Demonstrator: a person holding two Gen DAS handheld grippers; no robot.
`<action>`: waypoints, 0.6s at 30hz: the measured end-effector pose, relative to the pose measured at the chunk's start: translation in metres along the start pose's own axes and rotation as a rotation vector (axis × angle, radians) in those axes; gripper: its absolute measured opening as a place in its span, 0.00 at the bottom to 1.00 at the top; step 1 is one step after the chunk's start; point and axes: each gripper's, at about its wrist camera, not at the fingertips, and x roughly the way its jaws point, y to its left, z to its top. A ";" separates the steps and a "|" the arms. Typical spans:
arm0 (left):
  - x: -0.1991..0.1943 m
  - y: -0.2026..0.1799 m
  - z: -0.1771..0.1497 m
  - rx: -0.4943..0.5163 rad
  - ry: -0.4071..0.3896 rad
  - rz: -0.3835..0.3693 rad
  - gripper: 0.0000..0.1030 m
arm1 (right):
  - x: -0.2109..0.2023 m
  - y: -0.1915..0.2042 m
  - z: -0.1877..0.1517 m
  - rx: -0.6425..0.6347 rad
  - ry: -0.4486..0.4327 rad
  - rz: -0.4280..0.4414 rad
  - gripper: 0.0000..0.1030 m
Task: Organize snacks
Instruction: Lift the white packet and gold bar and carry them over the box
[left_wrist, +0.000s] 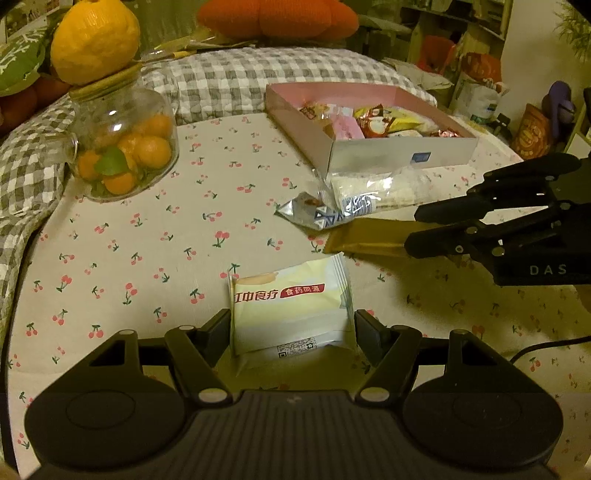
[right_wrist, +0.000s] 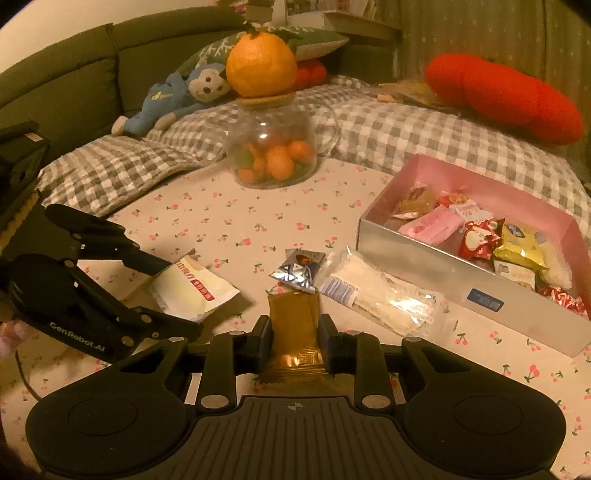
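A pale yellow snack packet (left_wrist: 291, 306) lies on the cherry-print cloth, and my left gripper (left_wrist: 293, 321) is shut on it, one pad against each side edge. The right wrist view shows the same packet (right_wrist: 192, 291) in the left gripper (right_wrist: 181, 295). My right gripper (right_wrist: 295, 325) is shut on a gold bar packet (right_wrist: 293, 306), whose far end touches the cloth. In the left wrist view that gold bar (left_wrist: 365, 238) sticks out leftward from the right gripper (left_wrist: 412, 230). The pink box (left_wrist: 399, 153) (right_wrist: 424, 266) holds several wrapped snacks.
A small silver packet (right_wrist: 297, 271) and a clear packet of white snacks (right_wrist: 384, 299) lie between the gold bar and the box. A glass jar of small oranges (right_wrist: 273, 147) with a big orange on its lid stands at the back. Checked cushions ring the table.
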 end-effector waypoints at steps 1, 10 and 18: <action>0.000 0.000 0.000 -0.001 -0.001 -0.001 0.65 | -0.001 0.000 0.000 -0.002 0.001 0.000 0.24; 0.002 -0.002 -0.001 0.012 0.018 -0.006 0.65 | 0.006 -0.001 -0.006 -0.032 0.045 -0.012 0.28; 0.006 -0.003 -0.003 0.028 0.038 0.001 0.65 | 0.030 -0.003 -0.005 -0.025 0.076 -0.018 0.44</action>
